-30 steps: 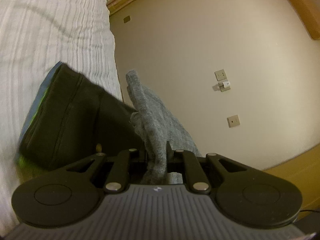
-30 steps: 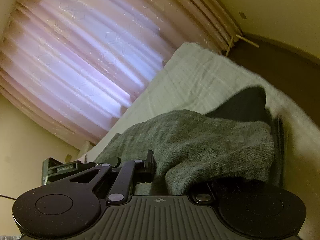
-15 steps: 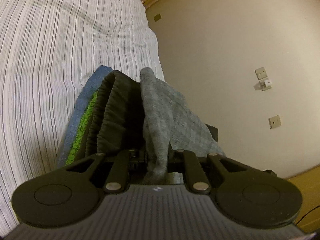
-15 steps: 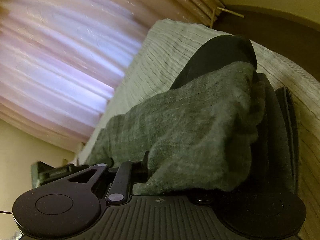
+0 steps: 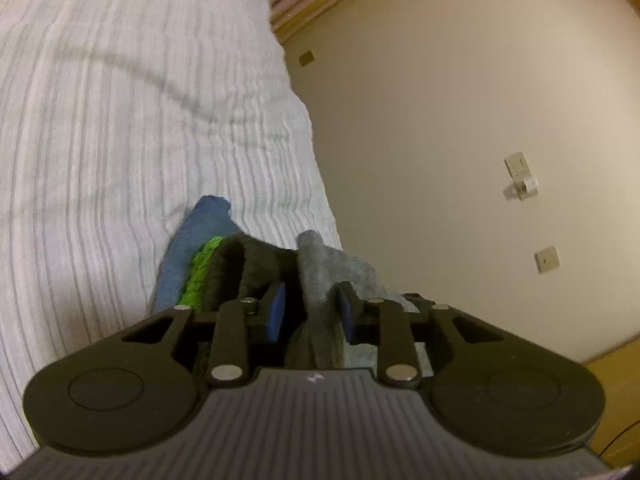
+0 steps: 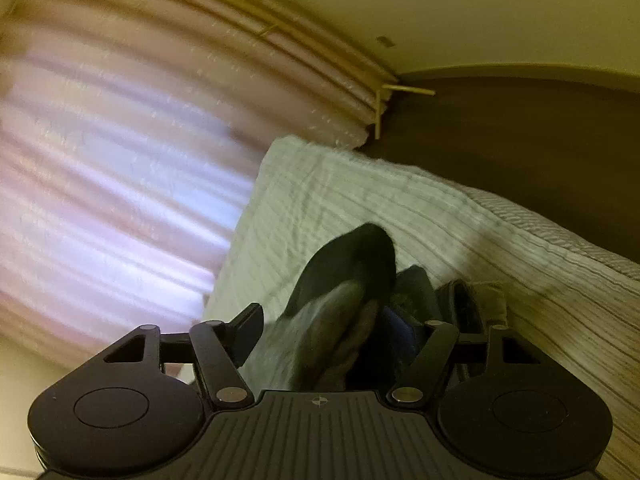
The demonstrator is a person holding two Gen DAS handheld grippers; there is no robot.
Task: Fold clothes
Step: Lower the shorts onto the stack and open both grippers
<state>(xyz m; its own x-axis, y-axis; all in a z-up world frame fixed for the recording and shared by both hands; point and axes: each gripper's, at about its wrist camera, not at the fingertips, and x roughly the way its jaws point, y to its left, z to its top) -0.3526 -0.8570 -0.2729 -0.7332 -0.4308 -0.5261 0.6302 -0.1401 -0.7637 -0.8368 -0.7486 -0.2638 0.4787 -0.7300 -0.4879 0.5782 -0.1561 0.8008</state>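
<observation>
- My left gripper (image 5: 311, 312) and right gripper (image 6: 320, 330), clamped on the grey garment (image 5: 332, 276) 0.5 s ago, now gape.
- 1 grey garment rests atop 1 stack (image 5: 224, 268) on the bed (image 5: 120, 140).

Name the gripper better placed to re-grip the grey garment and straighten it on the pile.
Left, probably. The left gripper has open jaws closely straddling the grey garment, with the pile straight ahead. The right gripper gapes wider and its view is blurred.
</observation>
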